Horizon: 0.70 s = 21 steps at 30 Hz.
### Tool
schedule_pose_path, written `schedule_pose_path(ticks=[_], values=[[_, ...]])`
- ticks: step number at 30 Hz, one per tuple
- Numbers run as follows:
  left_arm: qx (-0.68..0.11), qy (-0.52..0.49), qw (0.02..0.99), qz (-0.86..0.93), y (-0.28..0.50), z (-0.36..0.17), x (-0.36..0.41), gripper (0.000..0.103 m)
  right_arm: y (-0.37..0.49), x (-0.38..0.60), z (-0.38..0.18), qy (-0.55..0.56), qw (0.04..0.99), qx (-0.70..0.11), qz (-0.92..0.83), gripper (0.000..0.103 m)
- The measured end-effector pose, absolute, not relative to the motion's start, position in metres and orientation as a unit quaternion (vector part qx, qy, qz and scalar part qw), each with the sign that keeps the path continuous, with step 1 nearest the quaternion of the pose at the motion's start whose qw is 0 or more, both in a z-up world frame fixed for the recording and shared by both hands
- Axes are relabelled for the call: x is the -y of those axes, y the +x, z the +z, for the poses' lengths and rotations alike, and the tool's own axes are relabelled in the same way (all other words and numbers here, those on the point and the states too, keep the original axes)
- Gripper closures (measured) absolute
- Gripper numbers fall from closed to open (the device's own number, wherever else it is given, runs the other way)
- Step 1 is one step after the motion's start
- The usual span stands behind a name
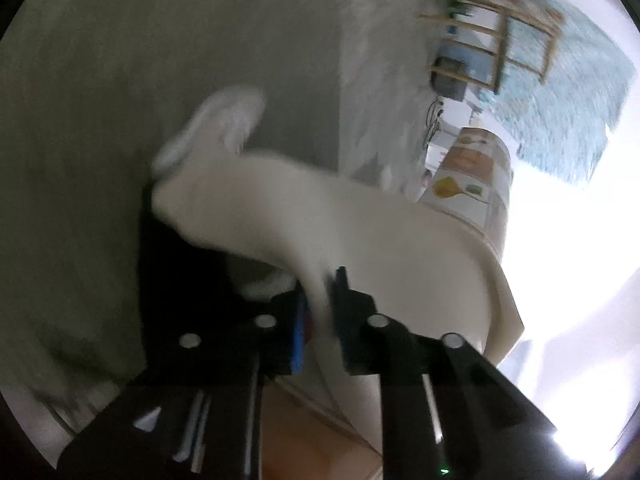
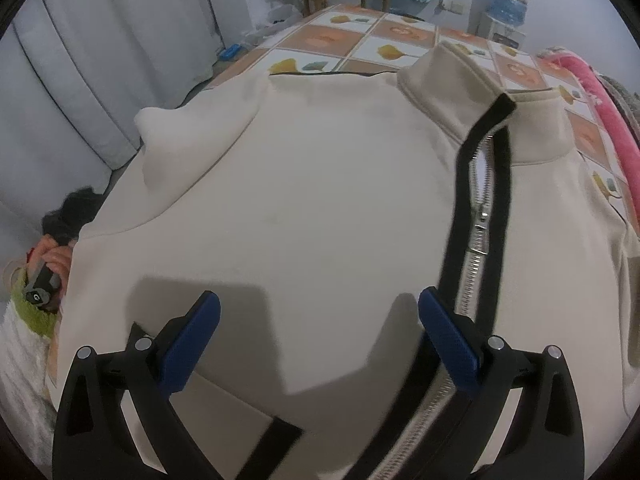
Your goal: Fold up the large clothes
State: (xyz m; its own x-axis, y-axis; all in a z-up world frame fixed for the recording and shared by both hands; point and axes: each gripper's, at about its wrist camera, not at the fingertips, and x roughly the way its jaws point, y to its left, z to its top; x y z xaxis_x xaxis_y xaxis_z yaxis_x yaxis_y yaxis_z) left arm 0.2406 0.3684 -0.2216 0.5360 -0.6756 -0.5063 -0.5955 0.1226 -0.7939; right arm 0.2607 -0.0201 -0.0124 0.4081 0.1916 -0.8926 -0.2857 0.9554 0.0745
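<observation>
**Cream jacket spread flat, one fold lifted**

We see the cream jacket (image 2: 304, 200) lying front-up on the tile-patterned cloth (image 2: 360, 46), its zipper (image 2: 478, 236) partly closed. The right hand-held gripper (image 2: 318, 336) hovers above it, fingers apart. The left hand-held gripper (image 1: 318, 312) is clamped on a raised jacket fold (image 1: 280, 208); that view is motion-blurred.

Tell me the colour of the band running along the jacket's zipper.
Black band beside a silver zipper on the cream jacket; clearest in the right wrist view.
</observation>
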Motion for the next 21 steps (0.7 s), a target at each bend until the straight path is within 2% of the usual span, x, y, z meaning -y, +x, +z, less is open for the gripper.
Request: schedule_pose_path(ticks=[2, 7, 10, 13, 14, 17, 19, 21], values=[[-0.476, -0.610, 0.634, -0.019, 0.243, -0.188, -0.380, 0.097, 0.259, 0.028, -0.009, -0.039, 0.840, -0.522, 0.139, 0.006], [-0.417, -0.395, 0.818, 0.022, 0.246, -0.035, -0.379, 0.097, 0.254, 0.046, 0.003, -0.028, 0.851, -0.508, 0.131, 0.006], [-0.353, -0.202, 0.913, 0.016, 0.233, 0.069, -0.315, 0.097, 0.248, 0.056, 0.012, -0.015, 0.858, -0.498, 0.128, 0.006], [-0.288, -0.019, 0.957, -0.006, 0.209, 0.132, -0.223, 0.097, 0.238, 0.069, 0.021, -0.002, 0.865, -0.488, 0.122, 0.006], [-0.266, 0.054, 0.962, -0.020, 0.196, 0.145, -0.179, 0.097, 0.233, 0.074, 0.025, 0.002, 0.867, -0.484, 0.120, 0.006], [-0.252, 0.173, 0.949, -0.073, 0.160, 0.139, -0.088, 0.096, 0.217, 0.091, 0.035, 0.009, 0.876, -0.470, 0.111, 0.006], [-0.273, 0.193, 0.936, -0.111, 0.150, 0.121, -0.050, 0.094, 0.206, 0.106, 0.040, 0.011, 0.882, -0.461, 0.100, 0.006], [-0.329, 0.185, 0.915, -0.146, 0.148, 0.085, -0.020, 0.089, 0.196, 0.118, 0.043, 0.013, 0.885, -0.456, 0.088, 0.006]])
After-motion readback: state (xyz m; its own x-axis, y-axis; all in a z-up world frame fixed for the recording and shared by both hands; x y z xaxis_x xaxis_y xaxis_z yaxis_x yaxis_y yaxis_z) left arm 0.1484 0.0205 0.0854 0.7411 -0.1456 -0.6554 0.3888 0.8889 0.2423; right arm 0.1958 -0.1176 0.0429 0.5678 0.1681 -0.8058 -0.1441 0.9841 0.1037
